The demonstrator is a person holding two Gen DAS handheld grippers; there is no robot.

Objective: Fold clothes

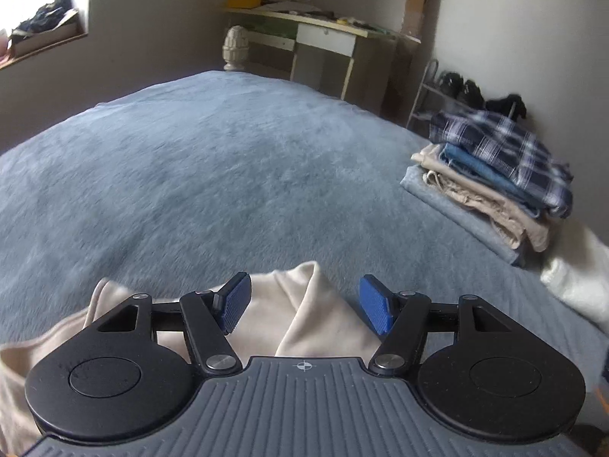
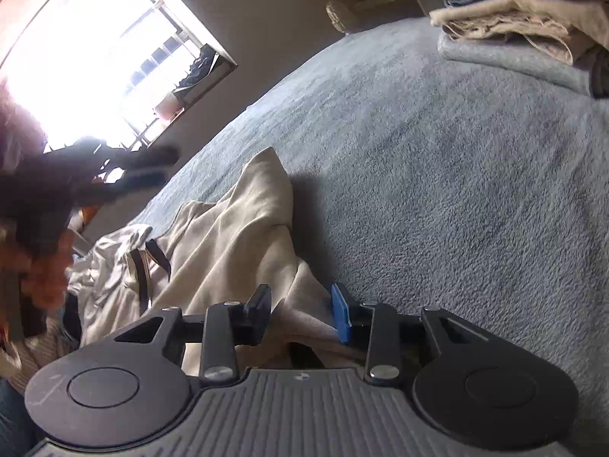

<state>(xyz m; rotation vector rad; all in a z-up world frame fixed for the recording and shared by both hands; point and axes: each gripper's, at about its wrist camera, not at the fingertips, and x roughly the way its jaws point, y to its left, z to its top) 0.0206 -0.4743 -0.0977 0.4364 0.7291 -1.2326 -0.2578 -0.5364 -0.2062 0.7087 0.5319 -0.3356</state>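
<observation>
Though spread wide, hand-held gripper (image 1: 304, 304) over cream garment (image 1: 289, 312).

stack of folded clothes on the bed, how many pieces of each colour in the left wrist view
plaid navy and white shirt: 1
blue denim piece: 1
beige pieces: 2, though the layers are hard to separate
pale blue-grey piece at the bottom: 1
Total: 5

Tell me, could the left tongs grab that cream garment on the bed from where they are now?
Probably yes. The left tongs stand open right over the cream garment, with a raised fold of it between the blue pads and nothing in between. Whether the pads already touch the cloth is hard to tell.
</observation>
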